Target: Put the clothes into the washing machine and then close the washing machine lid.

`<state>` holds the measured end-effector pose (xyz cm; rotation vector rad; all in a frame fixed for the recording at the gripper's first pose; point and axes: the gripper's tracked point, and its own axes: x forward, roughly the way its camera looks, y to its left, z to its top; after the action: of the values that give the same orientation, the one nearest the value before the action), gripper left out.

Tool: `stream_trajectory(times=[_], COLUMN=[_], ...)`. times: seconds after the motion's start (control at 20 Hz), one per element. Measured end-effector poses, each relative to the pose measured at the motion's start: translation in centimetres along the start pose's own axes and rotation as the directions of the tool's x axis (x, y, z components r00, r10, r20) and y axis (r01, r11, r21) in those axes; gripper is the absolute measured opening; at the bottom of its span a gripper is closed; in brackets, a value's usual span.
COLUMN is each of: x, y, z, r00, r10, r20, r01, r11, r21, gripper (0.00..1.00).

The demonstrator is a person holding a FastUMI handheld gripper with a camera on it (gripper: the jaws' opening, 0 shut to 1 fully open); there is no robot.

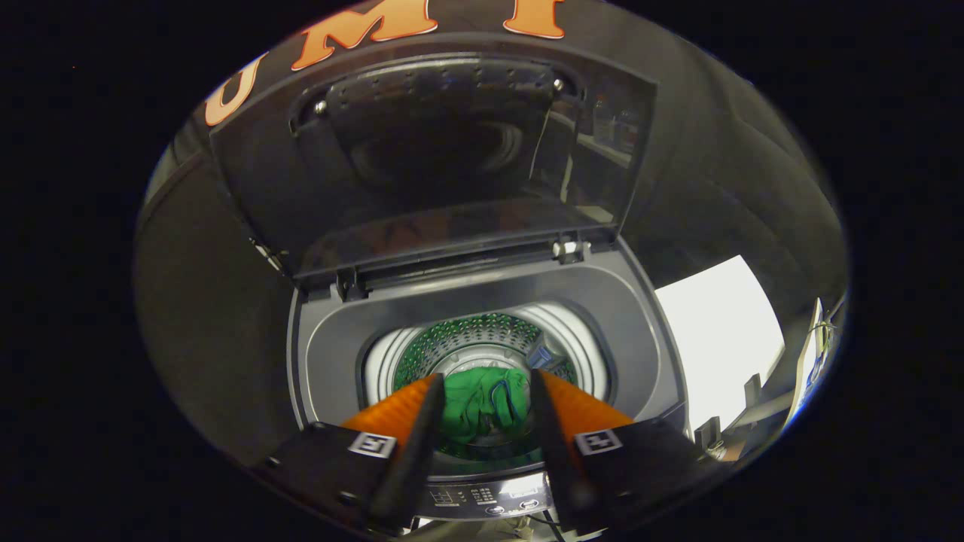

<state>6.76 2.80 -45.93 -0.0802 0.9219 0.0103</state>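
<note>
— Black cloth wall (715, 150) behind; what stands in front?

— Top-loading washing machine (324, 354), grey rim, lid (452, 165) tipped up and back against the cloth. A bright white panel (715, 331) sits to the right of the machine.

— And the controls?

— Button panel (482, 497) along the near edge, just under my fingers.

— Where are the clothes?

— Green clothes (478, 403) lie crumpled down in the drum (482, 331), perforated wall showing beyond them.

— Your tongs?

— My gripper (482, 391) hangs above the opening, pointing down into it. Fingers spread well apart, holding nothing; the green clothes show in the gap between them, lower down, not touched.
</note>
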Motion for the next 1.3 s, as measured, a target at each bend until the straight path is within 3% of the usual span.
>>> stream_trajectory(times=[0.15,0.4,0.8,1.3], x=[-1.7,-5.2,-11.6,-15.0], y=[-0.7,-1.4,0.1,2.8], z=[2.0,6.8,16.1,22.2], r00=[0.999,0.989,0.938,0.895], r10=[-0.016,-0.035,-0.004,0.050], r20=[0.046,0.147,0.346,0.444], r01=[0.016,0.031,0.007,-0.024], r11=[1.000,0.999,1.000,0.998], r21=[0.003,0.026,-0.008,-0.065], gripper=[0.93,1.00,0.99,0.99])
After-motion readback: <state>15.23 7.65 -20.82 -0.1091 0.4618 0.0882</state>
